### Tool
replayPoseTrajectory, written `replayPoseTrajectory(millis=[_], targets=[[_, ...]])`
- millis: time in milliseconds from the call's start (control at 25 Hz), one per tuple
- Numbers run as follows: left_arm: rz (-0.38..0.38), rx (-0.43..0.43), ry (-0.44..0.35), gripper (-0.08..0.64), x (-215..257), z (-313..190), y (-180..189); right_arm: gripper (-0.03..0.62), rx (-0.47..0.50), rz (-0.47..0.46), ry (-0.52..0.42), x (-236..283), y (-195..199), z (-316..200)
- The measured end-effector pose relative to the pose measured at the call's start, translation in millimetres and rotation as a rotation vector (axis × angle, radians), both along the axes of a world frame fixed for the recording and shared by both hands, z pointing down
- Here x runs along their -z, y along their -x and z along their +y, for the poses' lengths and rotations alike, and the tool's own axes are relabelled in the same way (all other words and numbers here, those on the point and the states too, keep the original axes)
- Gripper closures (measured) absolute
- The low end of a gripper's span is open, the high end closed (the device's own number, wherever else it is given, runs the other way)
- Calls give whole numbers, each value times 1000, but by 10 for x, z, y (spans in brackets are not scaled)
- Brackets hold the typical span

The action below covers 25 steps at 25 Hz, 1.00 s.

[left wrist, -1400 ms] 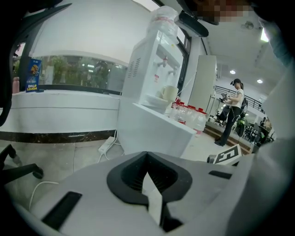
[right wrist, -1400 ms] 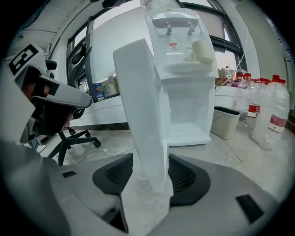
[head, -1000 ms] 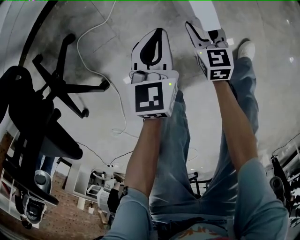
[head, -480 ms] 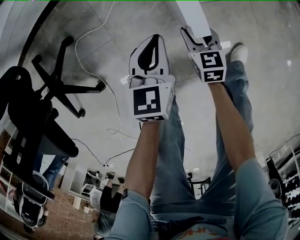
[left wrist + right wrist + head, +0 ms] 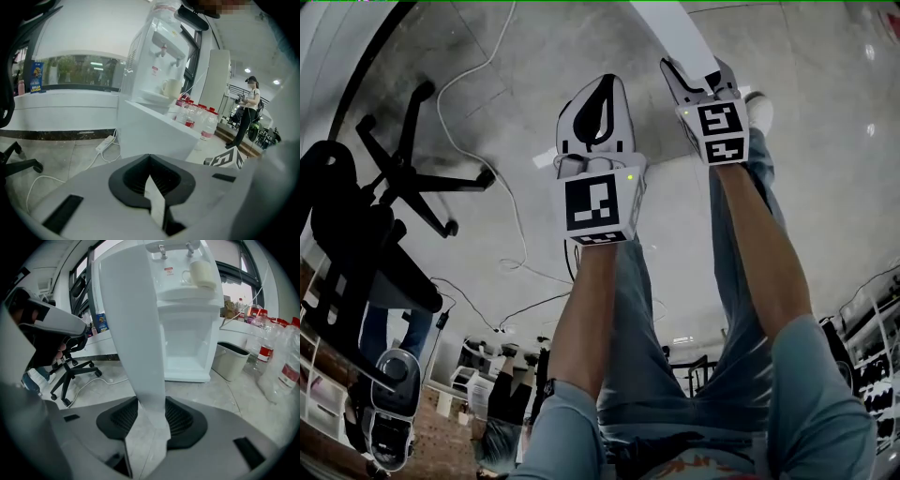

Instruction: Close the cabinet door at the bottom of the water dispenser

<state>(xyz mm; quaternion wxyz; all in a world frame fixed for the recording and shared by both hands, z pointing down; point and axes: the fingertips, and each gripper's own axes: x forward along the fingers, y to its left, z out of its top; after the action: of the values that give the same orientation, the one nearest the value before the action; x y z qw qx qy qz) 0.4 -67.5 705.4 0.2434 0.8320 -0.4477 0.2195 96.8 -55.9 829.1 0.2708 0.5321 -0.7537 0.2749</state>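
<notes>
While the right gripper (image 5: 151,408) clasped the open cabinet door (image 5: 133,324) between its pads, the panel rose edge-on toward 12 o'clock in the right gripper view. The left gripper (image 5: 609,82), clenched on nothing, hung at its 9 o'clock in the head view. Beyond the door, at 1 o'clock, stood the water dispenser (image 5: 185,310), its bottom compartment open. A bin (image 5: 232,359) stood at 3 o'clock.

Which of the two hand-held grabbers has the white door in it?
The right gripper: the edge of the white cabinet door sits clamped between its fingers. The left gripper has its fingers together, holding nothing.
</notes>
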Motion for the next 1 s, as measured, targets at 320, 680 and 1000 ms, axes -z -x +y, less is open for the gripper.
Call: replayPoseTrajectory(millis=[320, 680, 1000], targets=[[0, 19, 11, 549, 3, -89, -393, 394, 41, 19, 11, -18, -438, -93], [-4, 31, -1, 549, -2, -260, -784, 396, 66, 27, 5, -13, -881, -320], [-11, 71, -16, 549, -42, -446, -1059, 394, 100, 34, -14, -14, -1225, -582]])
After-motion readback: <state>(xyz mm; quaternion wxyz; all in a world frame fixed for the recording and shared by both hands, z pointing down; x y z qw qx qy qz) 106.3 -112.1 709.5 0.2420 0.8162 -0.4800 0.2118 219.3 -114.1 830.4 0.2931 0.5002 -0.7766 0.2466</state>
